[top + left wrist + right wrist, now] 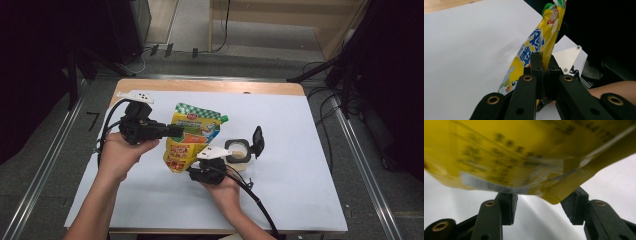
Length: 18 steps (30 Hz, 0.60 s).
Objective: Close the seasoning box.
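Note:
A yellow spouted pouch [192, 135] with a green checked top and a green cap [224, 119] is held up off the white table cover. My left gripper [179, 131] reaches in from the left and is shut on the pouch's side edge; in the left gripper view its jaws [544, 67] pinch the yellow film [541, 42]. My right gripper [194, 167] sits just under the pouch's lower end. In the right gripper view its jaws [541, 207] stand apart, the pouch's bottom corner [554, 197] hangs between the pads, and a gap shows beside it.
A small round container [239, 152] with pale contents and a flipped-up black lid [257, 141] stands right of the pouch, close to my right gripper. The white cover [300, 165] spreads over the wooden table [210, 86]. Dark stands and cables surround the table.

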Available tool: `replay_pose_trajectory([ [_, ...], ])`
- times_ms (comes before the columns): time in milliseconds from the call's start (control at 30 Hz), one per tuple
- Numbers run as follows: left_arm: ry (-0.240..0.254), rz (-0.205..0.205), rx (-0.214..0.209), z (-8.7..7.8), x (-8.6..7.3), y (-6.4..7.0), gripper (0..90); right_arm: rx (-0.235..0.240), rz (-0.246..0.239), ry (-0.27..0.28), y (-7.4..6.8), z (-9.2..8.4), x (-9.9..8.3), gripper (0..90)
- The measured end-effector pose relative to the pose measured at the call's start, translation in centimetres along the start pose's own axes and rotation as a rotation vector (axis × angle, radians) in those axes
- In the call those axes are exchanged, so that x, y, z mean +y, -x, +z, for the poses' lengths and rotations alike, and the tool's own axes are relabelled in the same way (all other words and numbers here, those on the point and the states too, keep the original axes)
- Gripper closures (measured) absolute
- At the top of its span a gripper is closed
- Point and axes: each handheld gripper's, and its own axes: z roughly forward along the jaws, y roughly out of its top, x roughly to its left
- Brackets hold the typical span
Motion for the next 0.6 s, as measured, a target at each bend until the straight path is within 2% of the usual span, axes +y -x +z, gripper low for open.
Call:
replay_pose_trajectory([
  [67, 0.003, -0.003, -0.007, -0.1, 0.0, 0.0, 88.9, -0.002, 0.009, 0.001, 0.0, 0.1, -0.1, 47.9],
  [167, 0.027, -0.022, -0.032, -0.5, 0.1, 0.0, 88.9, -0.018, 0.043, -0.007, 0.2, 0.2, -0.3, 48.6],
  [267, 0.043, -0.038, -0.054, -1.0, 0.1, -0.1, 88.8, -0.032, 0.035, -0.006, 0.1, 0.2, -0.5, 50.4],
  [400, 0.045, -0.072, -0.070, -0.9, 0.0, -0.5, 88.9, -0.043, 0.024, 0.023, -0.1, -0.1, -0.5, 51.0],
  [500, 0.048, -0.075, -0.082, -0.9, 0.0, -0.6, 88.8, -0.038, 0.029, 0.046, -0.1, -0.1, -0.4, 51.0],
  [600, 0.057, -0.085, -0.097, -1.1, 0.0, -0.7, 88.8, -0.055, 0.025, 0.033, 0.0, 0.0, -0.7, 50.8],
])
